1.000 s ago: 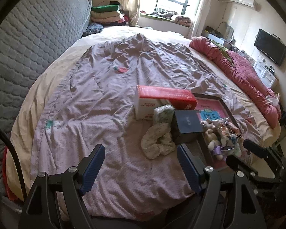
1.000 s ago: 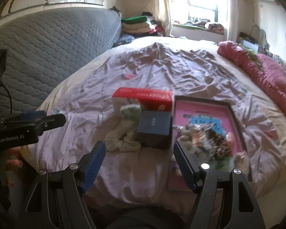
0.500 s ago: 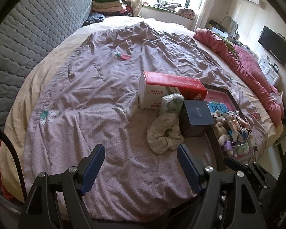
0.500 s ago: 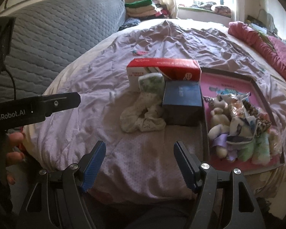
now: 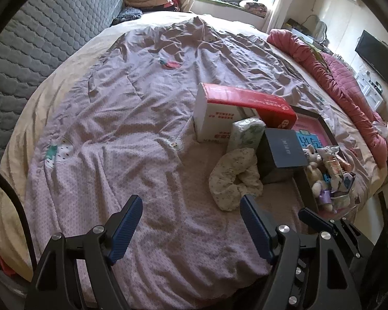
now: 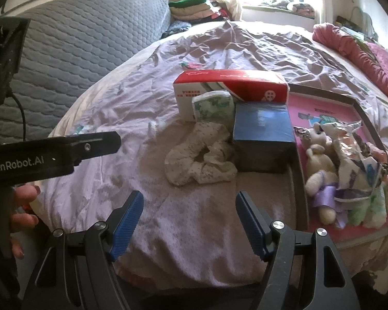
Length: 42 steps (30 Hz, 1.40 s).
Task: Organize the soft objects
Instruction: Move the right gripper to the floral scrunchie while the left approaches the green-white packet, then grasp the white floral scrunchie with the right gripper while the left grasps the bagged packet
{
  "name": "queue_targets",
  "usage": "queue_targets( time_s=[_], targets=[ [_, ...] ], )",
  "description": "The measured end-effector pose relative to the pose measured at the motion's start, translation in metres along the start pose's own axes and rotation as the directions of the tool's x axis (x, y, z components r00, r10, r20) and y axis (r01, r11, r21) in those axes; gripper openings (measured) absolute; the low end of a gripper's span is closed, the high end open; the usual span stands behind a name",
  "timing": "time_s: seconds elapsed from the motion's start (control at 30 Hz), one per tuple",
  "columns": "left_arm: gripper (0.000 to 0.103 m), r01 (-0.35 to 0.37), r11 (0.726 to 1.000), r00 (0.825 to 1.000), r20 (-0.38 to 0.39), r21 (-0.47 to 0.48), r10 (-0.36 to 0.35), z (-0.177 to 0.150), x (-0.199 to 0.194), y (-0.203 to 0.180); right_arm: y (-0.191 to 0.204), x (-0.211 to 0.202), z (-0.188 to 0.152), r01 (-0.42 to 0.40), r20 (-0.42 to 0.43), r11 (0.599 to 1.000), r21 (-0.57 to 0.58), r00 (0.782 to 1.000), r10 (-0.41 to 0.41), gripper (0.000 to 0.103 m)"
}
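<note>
Cream scrunchie (image 6: 200, 152) just beyond wide-apart, empty right claw (image 6: 189, 215).

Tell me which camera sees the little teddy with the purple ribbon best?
The right wrist view. There the teddy lies close and whole in the pink tray, with its purple ribbon plain. The left wrist view shows it small at the edge, partly hidden behind the dark blue box.

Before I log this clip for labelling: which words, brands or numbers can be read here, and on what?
"GenRobot.AI": white print on the side of the left gripper, seen from the right wrist view.
Red and white box: red print, too blurred to read.
Dark blue box: small pale lettering on the lid, unreadable.
Pink tray: printed words, unreadable.
</note>
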<state>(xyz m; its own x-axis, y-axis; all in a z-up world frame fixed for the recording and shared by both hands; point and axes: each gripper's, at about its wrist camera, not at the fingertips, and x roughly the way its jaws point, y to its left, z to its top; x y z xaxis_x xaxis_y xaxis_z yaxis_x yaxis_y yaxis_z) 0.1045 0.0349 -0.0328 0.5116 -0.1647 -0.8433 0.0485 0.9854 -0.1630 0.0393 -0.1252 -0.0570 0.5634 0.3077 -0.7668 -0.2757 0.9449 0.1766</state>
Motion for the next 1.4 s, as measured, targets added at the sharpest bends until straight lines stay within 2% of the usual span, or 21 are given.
queue_targets(
  time_s=[0.43,0.9,1.07,1.2,1.23,1.4],
  targets=[
    [0.077,0.001,1.0,1.0,-0.014,-0.007,-0.001,0.01,0.014,0.01,0.003,0.044,0.013,0.028,0.006,0.999,0.046,1.0,-0.028,0.075],
    [0.077,-0.008,0.998,0.999,-0.033,0.055,0.009,0.027,0.028,0.007,-0.002,0.099,0.02,0.165,-0.014,0.982,0.087,0.986,-0.164,0.075],
    [0.077,-0.02,0.998,0.999,-0.035,0.053,0.022,0.028,0.031,0.012,0.002,0.109,0.024,0.189,-0.002,0.979,0.072,0.982,-0.189,0.075],
    [0.077,-0.036,0.997,0.999,-0.034,0.071,0.038,0.027,0.032,0.014,0.002,0.113,0.026,0.175,0.008,0.982,0.069,0.984,-0.176,0.075],
    [0.077,-0.033,0.997,0.999,-0.036,0.071,0.036,0.027,0.032,0.014,0.001,0.114,0.027,0.168,0.009,0.983,0.072,0.986,-0.169,0.074],
    [0.077,-0.026,0.997,0.999,-0.041,0.077,0.03,0.03,0.036,0.012,-0.004,0.116,0.029,0.138,-0.005,0.989,0.058,0.99,-0.138,0.056]
  ],
)
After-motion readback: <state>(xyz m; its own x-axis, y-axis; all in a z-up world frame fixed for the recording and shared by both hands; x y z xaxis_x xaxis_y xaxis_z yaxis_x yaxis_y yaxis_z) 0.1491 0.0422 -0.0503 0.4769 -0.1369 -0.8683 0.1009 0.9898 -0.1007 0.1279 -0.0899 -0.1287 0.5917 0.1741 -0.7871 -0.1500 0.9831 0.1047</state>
